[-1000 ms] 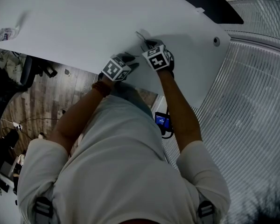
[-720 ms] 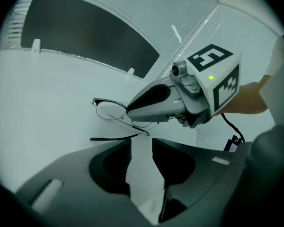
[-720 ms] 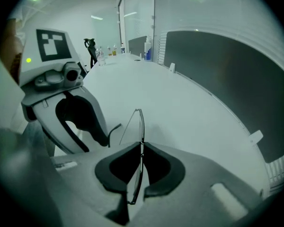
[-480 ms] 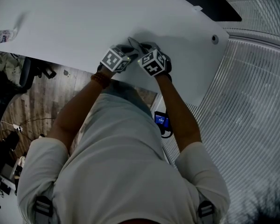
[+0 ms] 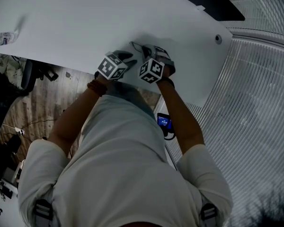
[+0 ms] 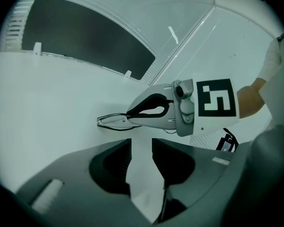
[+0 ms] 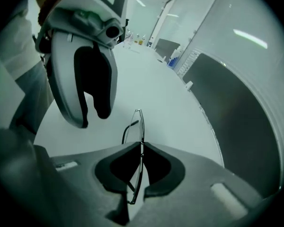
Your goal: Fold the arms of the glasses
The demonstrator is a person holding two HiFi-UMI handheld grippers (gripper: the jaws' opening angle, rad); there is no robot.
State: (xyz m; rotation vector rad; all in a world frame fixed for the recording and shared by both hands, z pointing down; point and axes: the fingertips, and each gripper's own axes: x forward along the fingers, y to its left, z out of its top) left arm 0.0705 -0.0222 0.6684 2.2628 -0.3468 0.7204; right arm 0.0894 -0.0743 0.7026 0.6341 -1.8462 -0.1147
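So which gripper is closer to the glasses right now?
Right. The right gripper is shut on the frame of the glasses. The left gripper is a short way off, facing them, jaws apart and empty.

You're at a broad, curved white table [image 5: 75, 18] in what looks like an office or lab: brown wood-plank floor [image 5: 42, 103], ribbed pale wall panelling [image 5: 255, 103], ceiling strip lights [image 7: 250, 39].

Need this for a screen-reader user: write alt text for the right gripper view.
The right claw is shut on thin-rimmed glasses, seen edge-on, with a white table behind. The left claw hangs open at upper left, not touching them.
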